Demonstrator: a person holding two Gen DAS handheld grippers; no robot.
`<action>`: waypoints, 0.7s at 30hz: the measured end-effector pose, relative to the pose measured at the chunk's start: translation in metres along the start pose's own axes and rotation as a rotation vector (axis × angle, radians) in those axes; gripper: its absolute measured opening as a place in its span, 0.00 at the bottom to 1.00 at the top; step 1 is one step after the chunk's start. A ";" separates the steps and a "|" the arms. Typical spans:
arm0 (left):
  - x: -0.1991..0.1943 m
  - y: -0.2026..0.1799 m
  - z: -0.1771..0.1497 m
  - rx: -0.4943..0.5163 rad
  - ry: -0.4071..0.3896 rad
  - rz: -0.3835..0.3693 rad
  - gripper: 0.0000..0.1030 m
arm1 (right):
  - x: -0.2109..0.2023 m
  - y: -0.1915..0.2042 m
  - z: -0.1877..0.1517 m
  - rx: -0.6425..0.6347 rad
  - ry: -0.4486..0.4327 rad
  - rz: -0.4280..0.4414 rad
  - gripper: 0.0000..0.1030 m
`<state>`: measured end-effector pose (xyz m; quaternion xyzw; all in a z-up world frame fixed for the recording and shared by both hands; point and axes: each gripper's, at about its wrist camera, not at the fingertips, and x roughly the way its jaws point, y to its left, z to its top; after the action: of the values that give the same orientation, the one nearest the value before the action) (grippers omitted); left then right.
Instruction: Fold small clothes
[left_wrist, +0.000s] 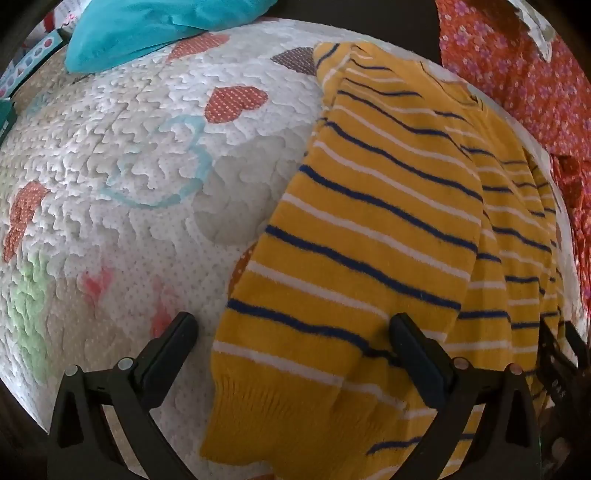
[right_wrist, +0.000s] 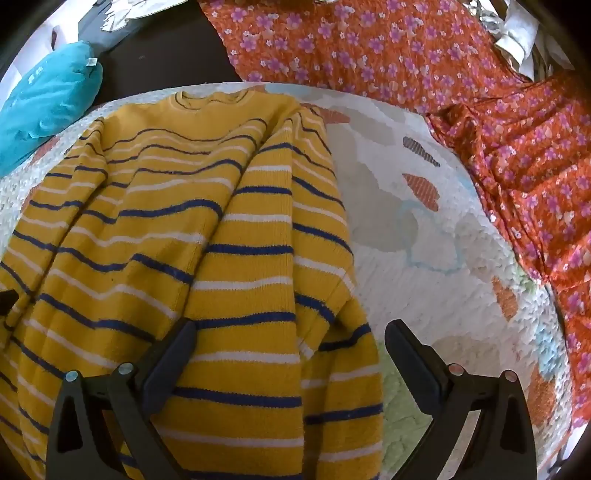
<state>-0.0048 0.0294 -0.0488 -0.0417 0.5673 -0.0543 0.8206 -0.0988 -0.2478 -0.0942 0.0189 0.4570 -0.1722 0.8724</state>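
Item: sweater (right_wrist: 207, 236), small, mustard-yellow knit with thin navy and white stripes, fuzzy nap, ribbed cuff and ribbed round collar. It lay spread on a quilt (left_wrist: 122, 155), both sleeves folded in over the body, the cloth falling in soft lengthwise ridges.

Item: quilt, white, puckered in wavy stitched rows, dotted all over, with appliqué hearts in spotted orange and outlines in pale blue; faded pink and green patches near its edge.

Item: teal pillow (left_wrist: 147, 26), smooth, plump, resting at the quilt's far edge.

Item: orange cloth (right_wrist: 480, 110), thin, crumpled, printed with small purple flowers, lying along the quilt's right side.

Item: left gripper (left_wrist: 291, 339), black plastic, jaws spread wide, one finger over the folded sleeve near its cuff, the other over bare quilt; nothing was clamped.

Item: right gripper (right_wrist: 291, 347), same make, jaws likewise wide apart, one finger over the opposite sleeve, the other over the quilt; it held nothing.
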 end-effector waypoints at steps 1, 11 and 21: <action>-0.001 0.002 -0.003 -0.004 -0.002 -0.001 1.00 | 0.001 0.000 0.000 0.002 0.001 0.002 1.00; -0.002 -0.001 0.000 0.003 0.028 0.002 1.00 | 0.003 -0.002 -0.001 -0.010 0.006 -0.009 1.00; -0.004 -0.005 0.005 0.030 0.029 0.021 1.00 | 0.001 0.001 0.002 0.004 -0.014 -0.011 1.00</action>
<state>-0.0016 0.0246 -0.0426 -0.0228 0.5789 -0.0549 0.8132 -0.0963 -0.2475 -0.0937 0.0170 0.4507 -0.1780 0.8746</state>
